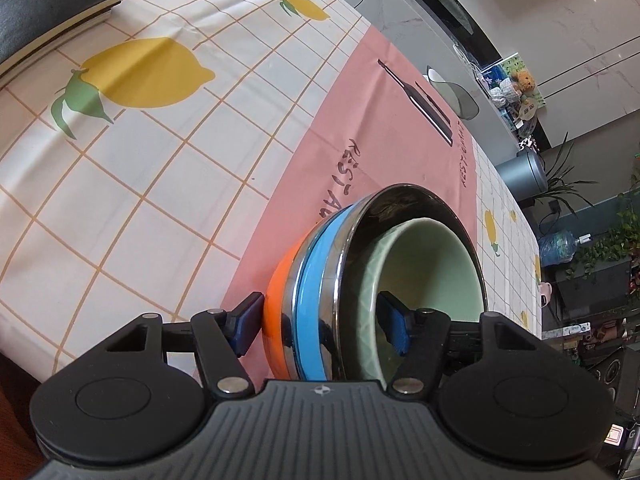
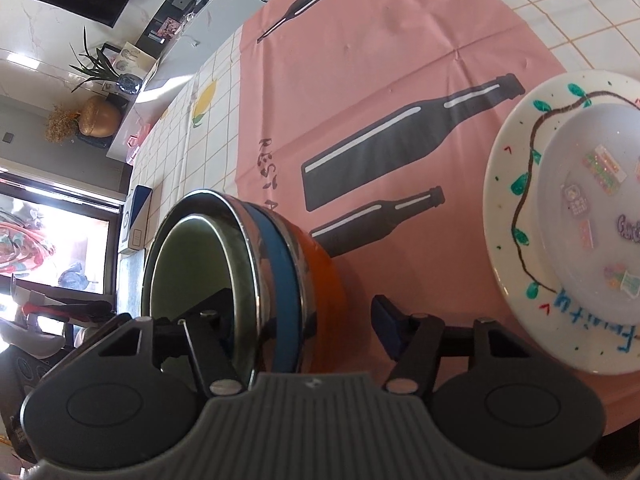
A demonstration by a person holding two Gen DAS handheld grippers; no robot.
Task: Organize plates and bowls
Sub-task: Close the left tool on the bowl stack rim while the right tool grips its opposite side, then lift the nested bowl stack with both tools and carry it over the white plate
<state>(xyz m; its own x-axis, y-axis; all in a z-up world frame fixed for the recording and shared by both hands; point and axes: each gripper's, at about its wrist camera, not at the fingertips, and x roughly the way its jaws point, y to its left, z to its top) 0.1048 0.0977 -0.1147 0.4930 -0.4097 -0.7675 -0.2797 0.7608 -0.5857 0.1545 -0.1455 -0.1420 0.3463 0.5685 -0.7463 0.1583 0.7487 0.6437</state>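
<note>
A nested stack of bowls (image 1: 320, 300) stands on the pink cloth: an orange bowl (image 1: 278, 304) at the bottom, a blue-banded steel bowl (image 1: 316, 292) in it, and a pale green bowl (image 1: 428, 272) innermost. My left gripper (image 1: 320, 326) straddles the stack's rim, one finger against the orange outside, the other inside the green bowl. My right gripper (image 2: 304, 320) straddles the stack (image 2: 280, 280) on another side, its left finger inside the bowls, its right finger (image 2: 386, 328) apart from the orange wall. A white painted plate (image 2: 516, 216) holds a clear plate (image 2: 592, 208) at the right.
The table carries a lemon-print checked cloth (image 1: 140, 184) with a pink bottle-print mat (image 2: 360, 100) on it. A dark book (image 1: 48, 12) lies at the far left corner. A shelf with clutter and plants stands beyond the table edge.
</note>
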